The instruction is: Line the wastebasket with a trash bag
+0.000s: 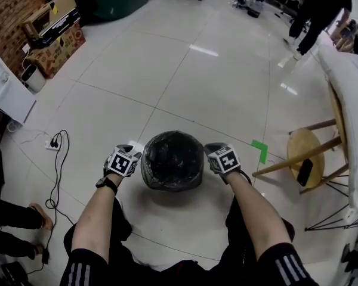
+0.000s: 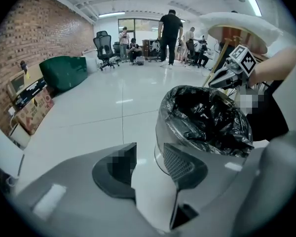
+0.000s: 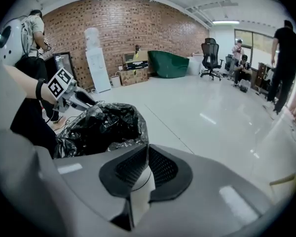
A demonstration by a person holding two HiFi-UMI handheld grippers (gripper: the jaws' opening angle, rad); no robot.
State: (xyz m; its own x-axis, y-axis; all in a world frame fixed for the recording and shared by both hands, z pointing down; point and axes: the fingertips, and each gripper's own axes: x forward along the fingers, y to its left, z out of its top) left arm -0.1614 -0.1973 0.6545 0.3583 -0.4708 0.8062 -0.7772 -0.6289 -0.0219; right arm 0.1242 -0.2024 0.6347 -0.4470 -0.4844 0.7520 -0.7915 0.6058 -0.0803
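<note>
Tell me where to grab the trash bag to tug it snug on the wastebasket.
Probably the loose crumpled overhang of the trash bag outside the wastebasket rim, pinched from the side; there the plastic bunches and stands off the wall.

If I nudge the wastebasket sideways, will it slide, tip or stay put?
The wastebasket looks like thin metal holding only the trash bag, so it is probably light and likely to slide on the glossy floor. Its wide round body suggests tipping is less likely. The bag's crinkled film looks floppy and might slip off the rim.
</note>
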